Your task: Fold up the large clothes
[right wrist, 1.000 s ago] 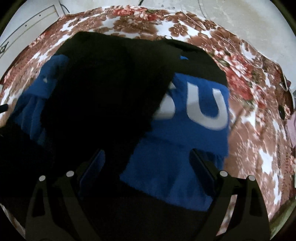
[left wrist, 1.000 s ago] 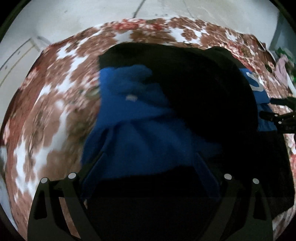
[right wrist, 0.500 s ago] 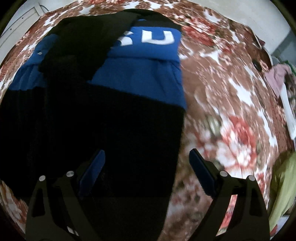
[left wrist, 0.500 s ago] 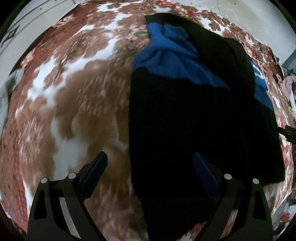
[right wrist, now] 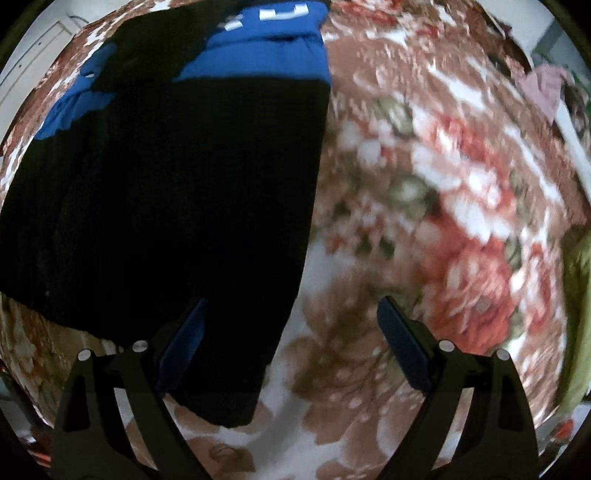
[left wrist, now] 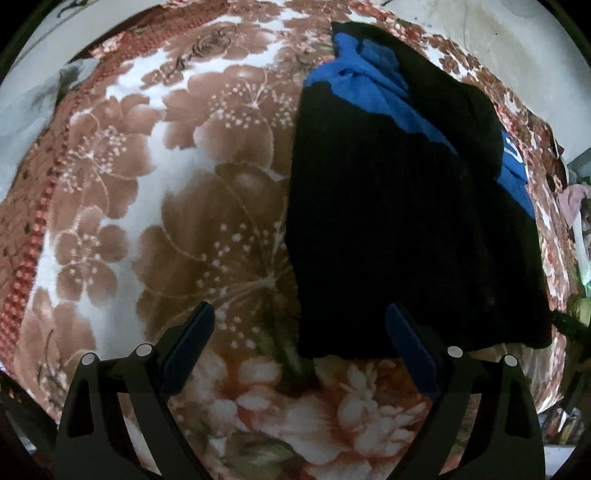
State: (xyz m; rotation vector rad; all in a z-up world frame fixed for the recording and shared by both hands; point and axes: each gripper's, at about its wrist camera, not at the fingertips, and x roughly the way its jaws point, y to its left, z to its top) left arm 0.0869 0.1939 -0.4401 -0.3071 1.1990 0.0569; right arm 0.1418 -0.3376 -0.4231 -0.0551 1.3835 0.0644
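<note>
- A floral blanket [left wrist: 155, 206] covers the surface, brown and red blooms spread wide
- The black-and-blue garment [left wrist: 402, 221] lies flat on it, long axis running away from both grippers
- Left gripper [left wrist: 299, 354], jaws apart and empty, faces the garment's near left corner
- Right gripper [right wrist: 291, 350], equally open, sits over the near right corner, seemingly the closer one

Left gripper [left wrist: 300, 341] fingers spread, empty; right gripper [right wrist: 292, 338] fingers spread, empty.

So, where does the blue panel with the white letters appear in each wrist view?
Left wrist: the blue panel peeks out at the far right edge of the black garment.
Right wrist: the panel is at top centre, above the black cloth.
Shared landmark: the floral blanket under the garment.
</note>
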